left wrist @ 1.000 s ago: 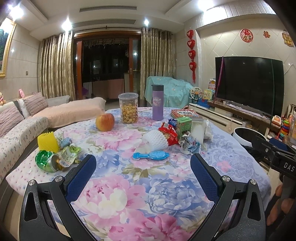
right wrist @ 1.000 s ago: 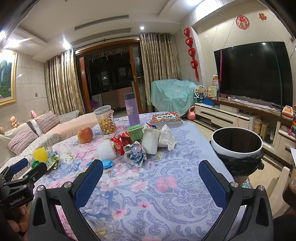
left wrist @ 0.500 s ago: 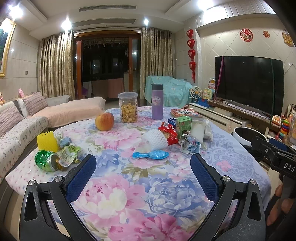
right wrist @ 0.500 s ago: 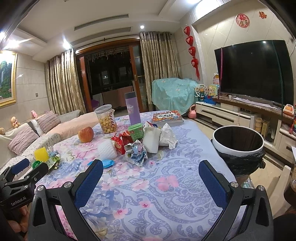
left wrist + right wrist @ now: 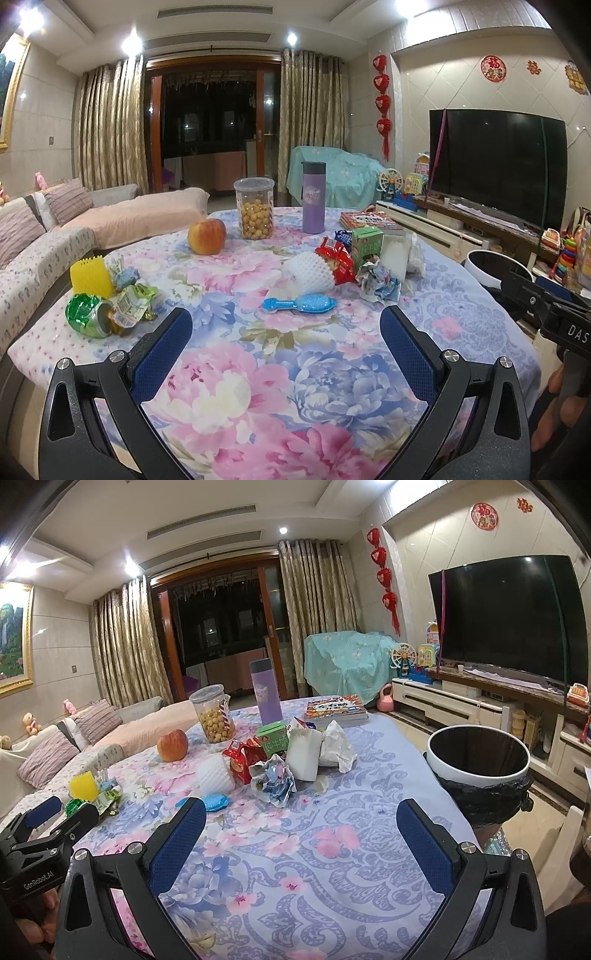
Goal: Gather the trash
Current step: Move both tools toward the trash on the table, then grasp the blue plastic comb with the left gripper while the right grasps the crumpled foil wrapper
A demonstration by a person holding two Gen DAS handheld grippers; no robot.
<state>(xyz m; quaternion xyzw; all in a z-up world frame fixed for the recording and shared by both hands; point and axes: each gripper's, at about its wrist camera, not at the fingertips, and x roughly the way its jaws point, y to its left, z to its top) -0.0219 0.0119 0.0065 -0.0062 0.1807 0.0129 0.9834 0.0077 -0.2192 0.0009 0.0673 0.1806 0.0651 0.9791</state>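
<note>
A table (image 5: pixel 258 387) under a flowered cloth fills both views, and beside its right edge stands a white trash bin (image 5: pixel 478 775) lined with a black bag. The left hand-held gripper (image 5: pixel 286 330) and the right hand-held gripper (image 5: pixel 301 821) each hover above the near part of the cloth, their blue-padded jaws spread wide apart and holding nothing. Toward the middle of the table lies a cluster of trash: a white paper bag (image 5: pixel 304 755), a green carton (image 5: pixel 273 738), a red snack wrapper (image 5: pixel 242 760) and a crumpled wrapper (image 5: pixel 273 781), all close together. Near the left edge a crushed green can (image 5: pixel 86 315) lies on its side just beside a green wrapper (image 5: pixel 131 302). An apple (image 5: pixel 207 236) sits further back.
</note>
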